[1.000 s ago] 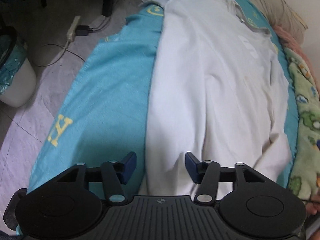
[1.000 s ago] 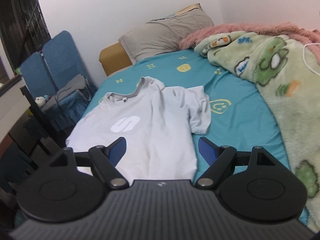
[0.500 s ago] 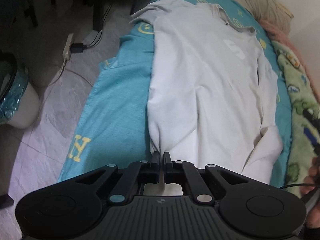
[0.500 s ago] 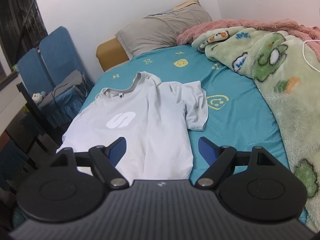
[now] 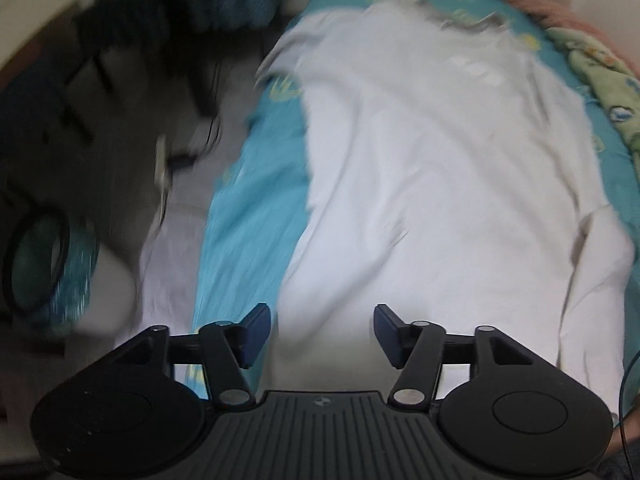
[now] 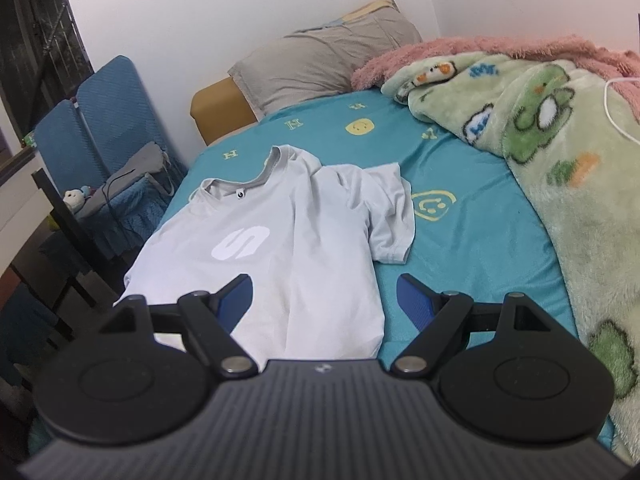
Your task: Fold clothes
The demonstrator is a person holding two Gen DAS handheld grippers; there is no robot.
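Note:
A light grey T-shirt with a white logo lies face up on the teal bed sheet, collar toward the pillow. In the blurred left wrist view the shirt runs away from me, its hem between the jaws. My left gripper is open over the hem's left part and holds nothing. My right gripper is open and empty just above the hem near the shirt's right bottom corner. The shirt's right sleeve lies spread on the sheet.
A green and pink fleece blanket is heaped along the bed's right side. A grey pillow lies at the head. Blue chairs stand left of the bed. A bin and a power strip are on the floor.
My left gripper, shut on the shirt's hem half a second ago, has opened and let go; its view is blurred from motion. My right gripper stays open and has moved slightly closer to the shirt.

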